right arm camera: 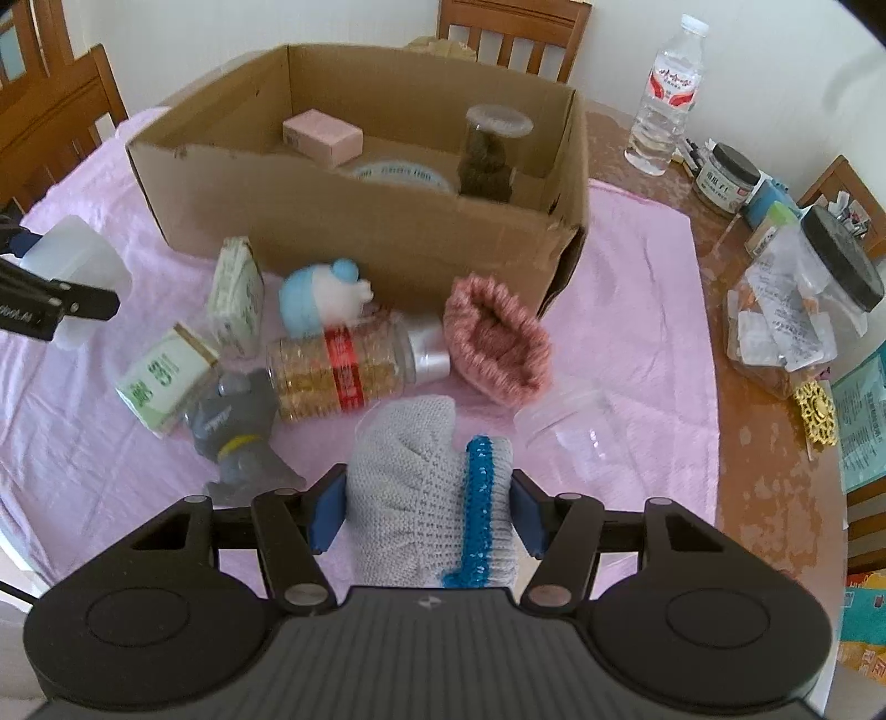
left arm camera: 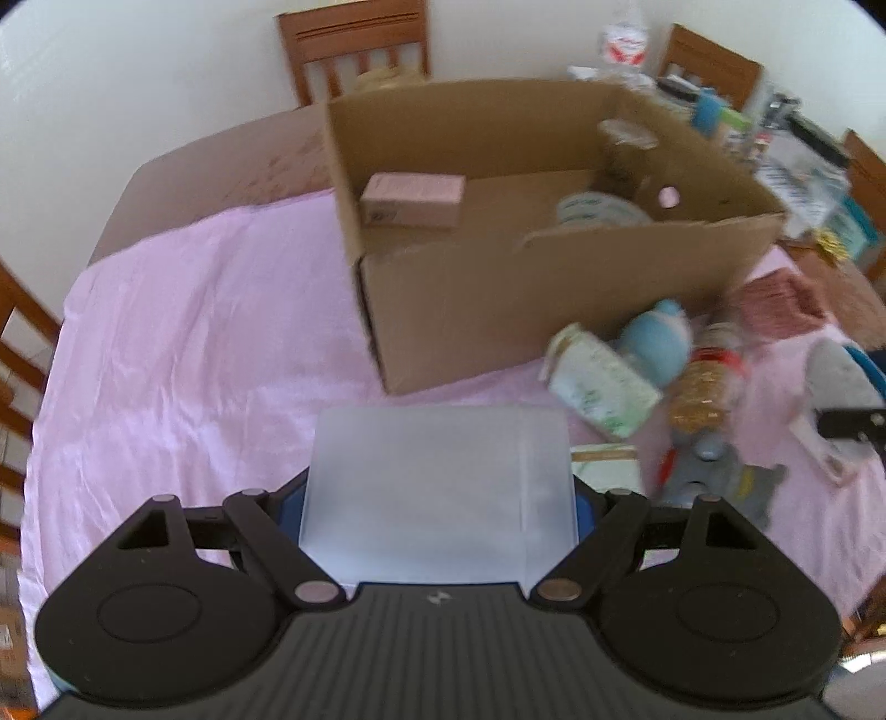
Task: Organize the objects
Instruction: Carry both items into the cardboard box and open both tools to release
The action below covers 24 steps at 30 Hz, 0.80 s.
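Over pink cloth [right arm camera: 637, 310] – left fingers [left arm camera: 437, 498] clamp white box [left arm camera: 437, 487] | right fingers [right arm camera: 426, 515] clamp glove [right arm camera: 426, 487]

White walls [right arm camera: 194, 33] and wooden chairs [right arm camera: 512, 33] surround a brown table [right arm camera: 775, 471] under a pink cloth [left arm camera: 183, 343].

Both tongs [left arm camera: 440, 498] [right arm camera: 426, 515] have black ribbed bodies, round side discs, silver pivot pins and blue pads.

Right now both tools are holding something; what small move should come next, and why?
Probably carry the right tool, shut on the grey glove, forward over the cardboard box and let go there. The box is open-topped, directly ahead, with bare floor showing, and already holds sorted items. The left tool can follow with its white container.
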Available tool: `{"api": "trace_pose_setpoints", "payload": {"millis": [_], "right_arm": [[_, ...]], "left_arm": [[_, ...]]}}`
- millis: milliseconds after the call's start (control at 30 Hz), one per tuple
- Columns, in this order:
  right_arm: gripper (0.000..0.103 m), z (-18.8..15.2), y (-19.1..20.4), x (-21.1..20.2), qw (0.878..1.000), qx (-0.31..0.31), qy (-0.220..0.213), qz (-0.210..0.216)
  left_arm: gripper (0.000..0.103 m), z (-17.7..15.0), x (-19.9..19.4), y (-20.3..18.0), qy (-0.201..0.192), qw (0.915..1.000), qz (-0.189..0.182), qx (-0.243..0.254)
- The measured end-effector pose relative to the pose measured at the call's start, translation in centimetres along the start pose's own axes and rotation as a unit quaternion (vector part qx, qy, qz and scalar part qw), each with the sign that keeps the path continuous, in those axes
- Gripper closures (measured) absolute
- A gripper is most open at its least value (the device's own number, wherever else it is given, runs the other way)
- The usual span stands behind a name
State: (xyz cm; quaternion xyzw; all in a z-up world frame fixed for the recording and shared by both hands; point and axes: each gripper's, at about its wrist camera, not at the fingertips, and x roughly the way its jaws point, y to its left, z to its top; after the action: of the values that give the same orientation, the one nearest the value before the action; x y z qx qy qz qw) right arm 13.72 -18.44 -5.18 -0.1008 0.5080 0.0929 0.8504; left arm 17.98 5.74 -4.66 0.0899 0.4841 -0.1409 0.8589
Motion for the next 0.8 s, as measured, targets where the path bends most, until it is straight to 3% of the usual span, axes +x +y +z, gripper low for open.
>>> {"api": "trace_pose_setpoints", "payload": {"millis": [333,567,800], "right_arm": [[0.038,3.7,-0.9,-3.6,0.999,-0.008,-0.045,0.02],[0.038,7.3,-1.7,-4.7,0.996,-0.014,-0.088,0.018],[0.038,11.3,-2.8,-4.4,0.993,-0.015,-0.117,0.012]], "left_arm": [[0.02,4.9,-3.9,-1.5,-0.051,0.9969,-0.045,0.042],[0.02,9.2,-3.9,-2.0,-0.092,0.9938,-0.042,0.046],[0.02,12.3,-2.7,-1.4,-0.104,0.9931,-0.031,0.043]]}}
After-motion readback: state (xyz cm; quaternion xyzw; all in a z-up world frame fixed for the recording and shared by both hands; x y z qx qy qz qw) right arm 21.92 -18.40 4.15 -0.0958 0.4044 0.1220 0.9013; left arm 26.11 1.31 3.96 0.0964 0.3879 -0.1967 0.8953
